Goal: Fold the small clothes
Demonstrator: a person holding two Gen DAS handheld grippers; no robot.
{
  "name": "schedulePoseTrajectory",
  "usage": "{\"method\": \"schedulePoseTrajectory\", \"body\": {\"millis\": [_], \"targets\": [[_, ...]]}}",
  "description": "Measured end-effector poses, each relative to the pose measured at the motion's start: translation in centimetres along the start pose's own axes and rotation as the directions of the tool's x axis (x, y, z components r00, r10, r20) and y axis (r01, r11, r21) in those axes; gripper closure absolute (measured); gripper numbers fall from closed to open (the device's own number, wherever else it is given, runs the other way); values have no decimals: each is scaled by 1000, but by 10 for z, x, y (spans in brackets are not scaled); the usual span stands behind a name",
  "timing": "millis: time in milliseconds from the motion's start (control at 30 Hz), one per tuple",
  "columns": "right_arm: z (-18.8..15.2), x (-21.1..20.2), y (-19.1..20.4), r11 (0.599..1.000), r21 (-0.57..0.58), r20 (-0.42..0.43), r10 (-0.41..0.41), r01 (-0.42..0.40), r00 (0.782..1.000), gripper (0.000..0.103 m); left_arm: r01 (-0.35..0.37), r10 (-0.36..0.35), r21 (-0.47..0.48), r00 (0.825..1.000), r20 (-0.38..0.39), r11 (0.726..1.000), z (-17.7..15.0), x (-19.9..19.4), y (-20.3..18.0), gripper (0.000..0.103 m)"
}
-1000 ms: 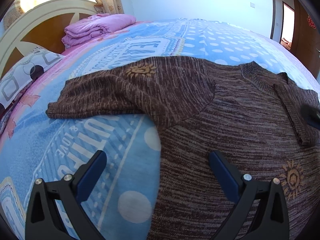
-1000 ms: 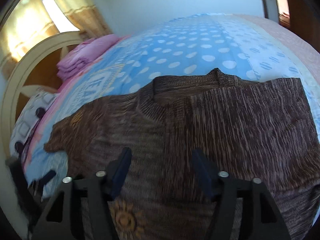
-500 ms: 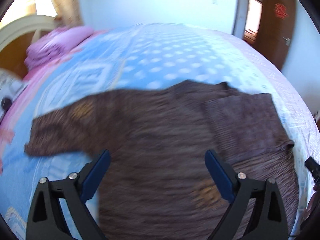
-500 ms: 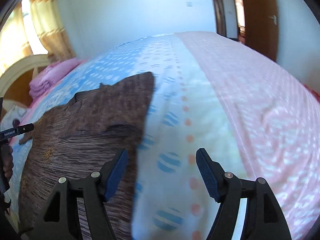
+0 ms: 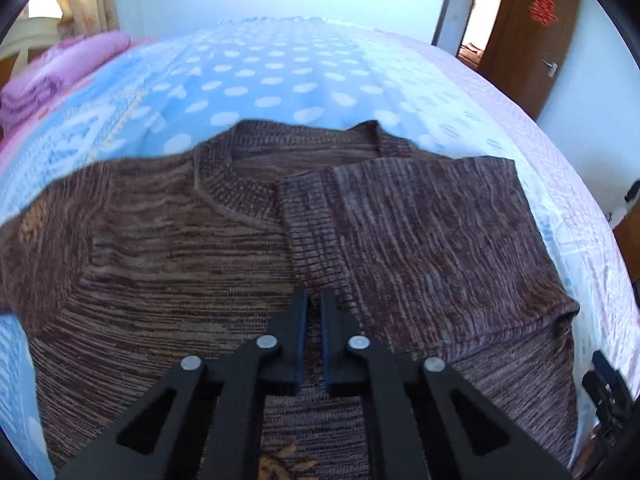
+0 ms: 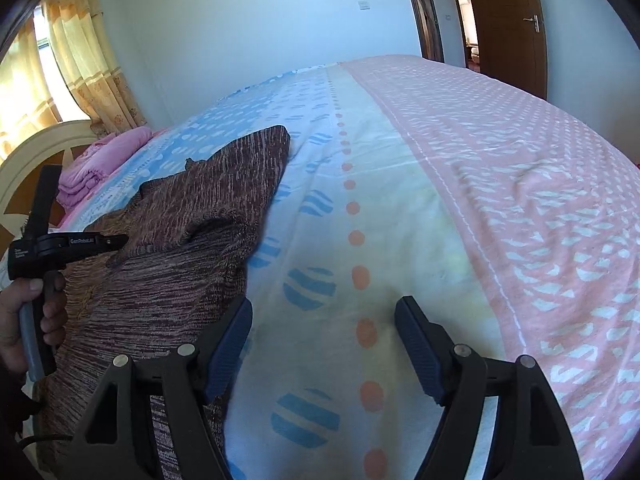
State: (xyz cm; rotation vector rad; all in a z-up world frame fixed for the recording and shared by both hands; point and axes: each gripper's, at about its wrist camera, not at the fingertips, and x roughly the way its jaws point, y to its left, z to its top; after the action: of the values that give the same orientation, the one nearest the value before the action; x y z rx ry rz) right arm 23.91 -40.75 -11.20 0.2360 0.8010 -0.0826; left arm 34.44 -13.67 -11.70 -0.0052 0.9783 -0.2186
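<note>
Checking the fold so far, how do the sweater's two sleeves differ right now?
The right sleeve is folded across the sweater's chest, its cuff near the collar. The left sleeve lies spread outward on the bedspread, not yet folded. Both lie flat and share the same brown knit.

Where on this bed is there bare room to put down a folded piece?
The pink side of the bedspread, right of the orange dot row, is free. So is the blue dotted stretch between the sweater collar and the far wall. The headboard end is crowded by the folded pink bedding.
</note>
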Motion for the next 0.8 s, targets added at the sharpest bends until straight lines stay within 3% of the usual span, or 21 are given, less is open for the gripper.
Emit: {"method": "schedulePoseTrajectory", "body": {"millis": [167, 367, 467, 533, 600, 633, 700, 733, 767, 800], "targets": [[-2, 0, 3, 1000, -14, 5, -19, 20, 1000, 28, 3, -3, -13, 999, 52, 1000, -3, -23, 10, 102], [-2, 1, 4, 999, -22, 5, -28, 29, 1000, 27, -40, 41, -39, 998, 39, 998, -1, -7, 23, 102], [-2, 1, 6, 999, -29, 4, -37, 37, 999, 27, 11, -9, -85, 999, 35, 996, -2, -7, 25, 100], [-2, 1, 6, 999, -33, 3, -40, 40, 999, 26, 47, -48, -114, 999, -1, 992, -3, -5, 20, 86], [-2, 1, 7, 999, -34, 2, -42, 42, 999, 26, 56, -58, -114, 998, -17, 992, -5, -3, 11, 55], [-2, 1, 6, 999, -34, 2, -41, 41, 999, 26, 49, -50, -104, 999, -6, 993, -7, -4, 7, 52], [-2, 2, 6, 999, -33, 1, -41, 41, 999, 26, 52, -52, -75, 999, 1, 996, -10, -2, -1, 57], [-2, 2, 6, 999, -34, 1, -42, 42, 999, 26, 56, -56, -58, 998, 4, 997, -12, -2, -5, 66], [-2, 1, 7, 998, -35, 0, -44, 44, 999, 26, 52, -52, -39, 999, 11, 998, -13, -1, -8, 83], [-2, 2, 7, 999, -33, -1, -43, 43, 999, 26, 46, -46, -9, 999, 18, 999, -14, -2, -12, 87]]}}
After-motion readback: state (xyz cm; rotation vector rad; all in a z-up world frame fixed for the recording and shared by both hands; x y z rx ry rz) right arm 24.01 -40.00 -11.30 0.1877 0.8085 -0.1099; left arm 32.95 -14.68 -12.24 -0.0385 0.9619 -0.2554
